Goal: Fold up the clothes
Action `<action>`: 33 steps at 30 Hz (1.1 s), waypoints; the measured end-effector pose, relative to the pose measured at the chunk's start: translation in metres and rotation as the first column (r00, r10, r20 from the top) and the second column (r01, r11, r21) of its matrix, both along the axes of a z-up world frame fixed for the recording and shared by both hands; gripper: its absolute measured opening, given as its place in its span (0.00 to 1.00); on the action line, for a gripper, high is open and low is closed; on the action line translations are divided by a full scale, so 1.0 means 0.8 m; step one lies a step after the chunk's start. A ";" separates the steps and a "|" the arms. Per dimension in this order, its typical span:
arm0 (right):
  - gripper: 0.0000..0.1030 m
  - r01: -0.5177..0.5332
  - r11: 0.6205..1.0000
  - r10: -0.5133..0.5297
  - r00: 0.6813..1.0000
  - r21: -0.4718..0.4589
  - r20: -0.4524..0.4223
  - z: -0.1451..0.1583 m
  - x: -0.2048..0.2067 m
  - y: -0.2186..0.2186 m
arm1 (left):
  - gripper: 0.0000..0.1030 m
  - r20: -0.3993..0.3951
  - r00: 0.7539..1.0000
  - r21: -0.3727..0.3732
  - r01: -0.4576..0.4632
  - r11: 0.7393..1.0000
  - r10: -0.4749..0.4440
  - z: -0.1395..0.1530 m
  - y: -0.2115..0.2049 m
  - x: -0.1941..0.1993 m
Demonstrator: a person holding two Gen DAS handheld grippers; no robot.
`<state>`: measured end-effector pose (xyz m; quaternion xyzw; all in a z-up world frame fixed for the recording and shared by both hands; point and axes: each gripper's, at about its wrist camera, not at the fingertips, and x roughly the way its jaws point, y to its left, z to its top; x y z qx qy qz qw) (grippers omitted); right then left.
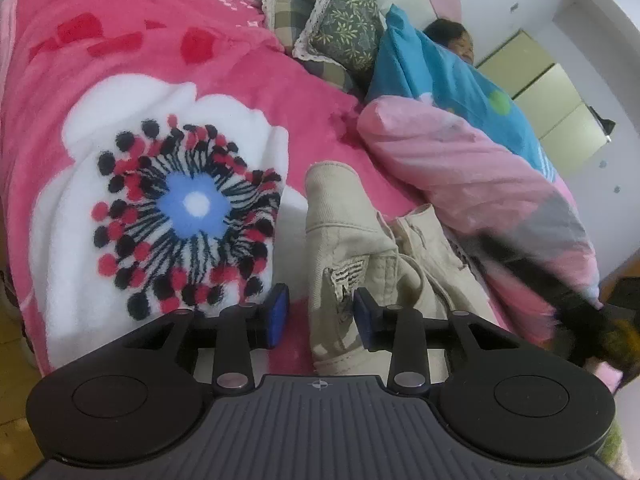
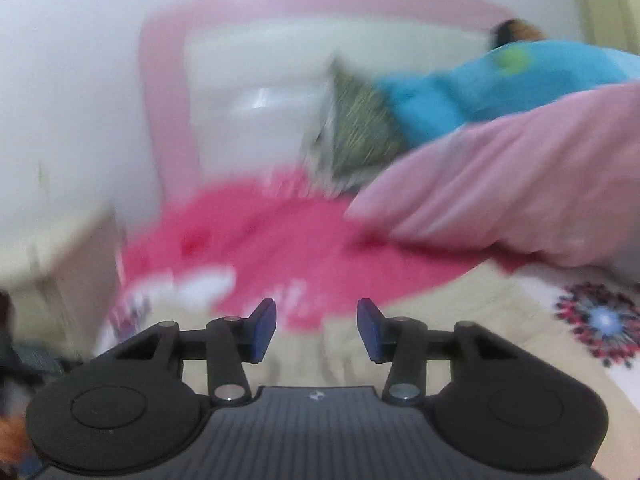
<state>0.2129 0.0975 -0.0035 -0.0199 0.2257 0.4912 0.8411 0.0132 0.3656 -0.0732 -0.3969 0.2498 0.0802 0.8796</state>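
The left hand-held gripper (image 1: pixel 321 312) hovers released, jaws apart, over the near end of the beige trousers (image 1: pixel 360 248) on the pink floral blanket (image 1: pixel 160 92). The right hand-held gripper (image 2: pixel 316 328), blurred, also released, points toward the far pillows (image 2: pixel 360 132).

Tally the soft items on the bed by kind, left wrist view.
Clothes: 1, beige cotton trousers, crumpled, in front of the open left tool
Blankets: 1, pink fleece flower-print blanket
Quilts: 1, pale pink and blue quilt
Pillows: 2, green leaf-print lace-edged pillow, grey checked pillow
Total: 5
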 end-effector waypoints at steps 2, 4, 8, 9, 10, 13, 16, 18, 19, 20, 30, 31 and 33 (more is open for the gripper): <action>0.45 0.114 0.993 -0.113 0.993 0.027 -0.022 0.012 0.024 -0.024 | 0.34 -0.001 1.000 0.025 0.003 1.000 -0.003 0.001 -0.002 0.001; 0.37 0.214 0.976 -0.216 0.976 -0.050 -0.036 0.008 0.055 -0.028 | 0.32 -0.008 1.000 0.057 0.001 0.998 -0.001 0.003 -0.006 0.002; 0.30 0.255 0.931 -0.297 0.945 -0.260 -0.138 -0.044 0.108 0.000 | 0.29 -0.046 0.999 0.118 -0.016 0.993 0.022 0.007 -0.015 0.007; 0.29 0.253 0.912 -0.314 0.938 -0.323 -0.150 -0.065 0.115 0.012 | 0.29 -0.056 0.998 0.126 -0.020 0.992 0.027 0.009 -0.017 0.009; 0.29 0.269 0.904 -0.323 0.939 -0.333 -0.119 -0.076 0.112 0.019 | 0.30 -0.066 0.997 0.134 -0.024 0.991 0.033 0.011 -0.018 0.010; 0.30 0.304 0.885 -0.357 0.930 -0.352 -0.092 -0.067 0.093 0.024 | 0.33 -0.084 0.994 0.155 -0.050 0.987 0.063 0.024 -0.021 0.007; 0.30 0.336 0.894 -0.377 0.922 -0.295 -0.091 -0.030 0.065 -0.007 | 0.40 -0.055 0.992 0.186 -0.099 0.978 0.111 0.044 -0.024 -0.010; 0.31 0.355 0.908 -0.378 0.923 -0.221 -0.067 0.003 0.024 -0.044 | 0.47 -0.026 0.989 0.217 -0.134 0.967 0.143 0.059 -0.030 -0.023; 0.32 0.361 0.916 -0.377 0.924 -0.176 -0.062 0.020 0.002 -0.070 | 0.49 -0.010 0.987 0.237 -0.151 0.960 0.157 0.067 -0.035 -0.029; 0.32 0.369 0.919 -0.380 0.923 -0.139 -0.064 0.033 -0.020 -0.094 | 0.50 0.006 0.986 0.258 -0.163 0.952 0.167 0.075 -0.041 -0.035; 0.40 0.679 0.734 -0.675 0.725 -0.020 -0.133 0.047 -0.246 -0.376 | 0.57 0.082 0.996 0.376 -0.007 0.926 -0.026 0.137 -0.154 -0.044; 0.40 0.736 0.677 -0.725 0.667 0.001 -0.175 0.039 -0.268 -0.412 | 0.60 0.083 0.995 0.391 0.026 0.920 -0.063 0.140 -0.170 -0.040; 0.41 0.836 0.548 -0.803 0.536 0.033 -0.261 0.023 -0.312 -0.484 | 0.62 0.079 0.987 0.420 0.093 0.903 -0.138 0.143 -0.203 -0.030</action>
